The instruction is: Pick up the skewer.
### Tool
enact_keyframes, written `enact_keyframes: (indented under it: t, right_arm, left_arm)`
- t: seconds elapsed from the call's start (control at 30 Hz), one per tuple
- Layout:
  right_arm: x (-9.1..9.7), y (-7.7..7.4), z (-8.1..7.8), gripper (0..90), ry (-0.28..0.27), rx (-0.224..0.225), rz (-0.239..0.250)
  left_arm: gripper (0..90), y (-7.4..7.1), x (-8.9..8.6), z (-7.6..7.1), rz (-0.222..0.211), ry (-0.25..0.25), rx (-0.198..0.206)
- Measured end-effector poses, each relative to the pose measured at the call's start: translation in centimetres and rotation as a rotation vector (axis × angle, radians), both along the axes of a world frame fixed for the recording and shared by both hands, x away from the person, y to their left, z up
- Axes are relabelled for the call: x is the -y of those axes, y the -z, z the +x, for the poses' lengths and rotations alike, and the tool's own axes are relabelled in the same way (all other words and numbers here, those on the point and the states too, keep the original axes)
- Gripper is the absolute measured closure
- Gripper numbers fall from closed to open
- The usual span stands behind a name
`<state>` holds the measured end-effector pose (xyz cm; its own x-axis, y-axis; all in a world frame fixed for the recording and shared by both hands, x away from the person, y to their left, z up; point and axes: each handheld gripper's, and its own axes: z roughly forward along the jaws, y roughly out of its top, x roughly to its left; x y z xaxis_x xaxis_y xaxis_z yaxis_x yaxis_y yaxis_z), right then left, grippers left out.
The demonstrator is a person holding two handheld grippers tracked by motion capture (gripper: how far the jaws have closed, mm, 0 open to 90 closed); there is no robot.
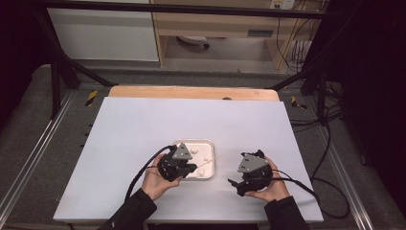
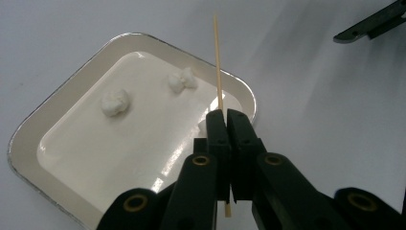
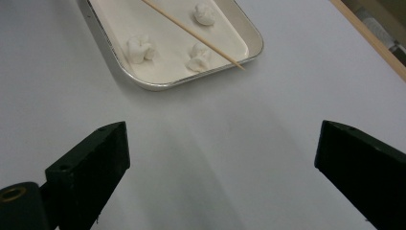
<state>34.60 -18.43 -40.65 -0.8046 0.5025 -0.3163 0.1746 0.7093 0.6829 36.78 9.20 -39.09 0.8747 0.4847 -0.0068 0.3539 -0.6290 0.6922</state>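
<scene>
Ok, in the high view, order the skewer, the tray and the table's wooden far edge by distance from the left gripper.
1. Skewer: clamped in the left gripper.
2. Tray: just beyond and right of it.
3. Wooden far edge: at the table's back.

You have a big white table [image 1: 143,124] in front of you, and one shallow tray [image 1: 209,143] (silver at the rim) sits right on it, near your side.

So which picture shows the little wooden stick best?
The left gripper view: the wooden skewer runs up from the shut left tool, sharp and close. The right gripper view shows its pointed end over the tray. The high view shows a faint sliver.
</scene>
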Motion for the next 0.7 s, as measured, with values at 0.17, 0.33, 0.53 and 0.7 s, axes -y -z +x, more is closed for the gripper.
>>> enact_keyframes:
  t: [0.17,0.33,0.53,0.7]
  right_arm:
    - [-0.7,-0.1,-0.1,8.0,-0.032,0.025,-0.035]
    - [-1.4,0.0,-0.1,12.0,-0.081,0.053,-0.093]
    - [-2.1,0.1,-0.2,19.0,-0.142,0.089,-0.172]
    - [-2.5,0.2,-0.2,27.5,-0.206,0.14,-0.226]
  left_arm:
    - [88.7,-0.2,1.0,0.0,0.024,0.029,-0.002]
    - [88.8,-0.4,2.2,-0.1,0.04,0.06,0.0]
    - [88.8,-0.6,3.3,-0.2,0.058,0.089,0.0]
    - [88.8,-0.7,4.1,-0.3,0.067,0.113,0.0]
